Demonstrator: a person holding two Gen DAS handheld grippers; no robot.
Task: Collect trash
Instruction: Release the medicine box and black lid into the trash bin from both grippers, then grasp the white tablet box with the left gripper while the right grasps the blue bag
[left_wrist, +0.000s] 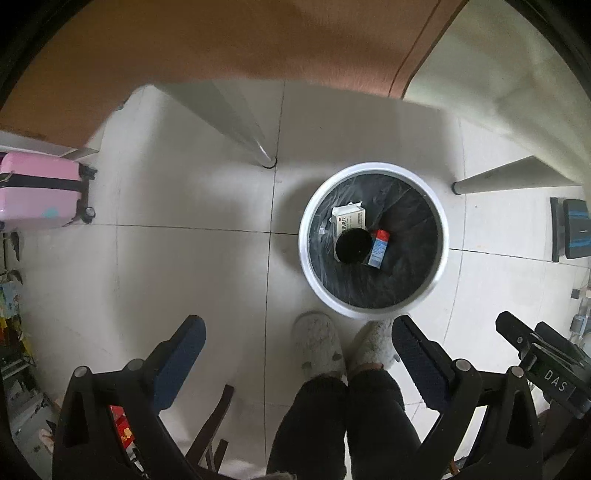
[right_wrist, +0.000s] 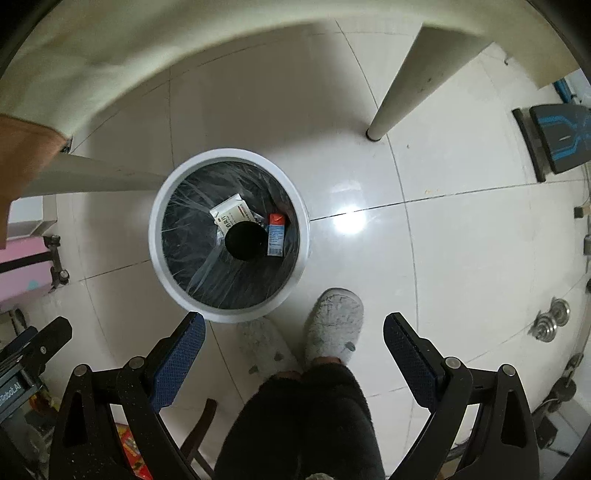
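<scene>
Both tools, the left tool and the right tool, hang spread and empty above the tiled floor. Below stands the white trash bin, black-lined, holding a white box, a black disc and a blue-red carton. The person's slippers touch its near rim. Table legs flank it; a pink suitcase sits well apart, left.

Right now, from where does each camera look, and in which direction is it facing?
Left wrist: on the left gripper, facing down at the floor; trash bin ahead to the right; open fingers, slippers and legs show.
Right wrist: on the right gripper, also facing down; bin ahead to the left; same body parts show.
Shared: bin, white box, black lid, pink suitcase.
</scene>
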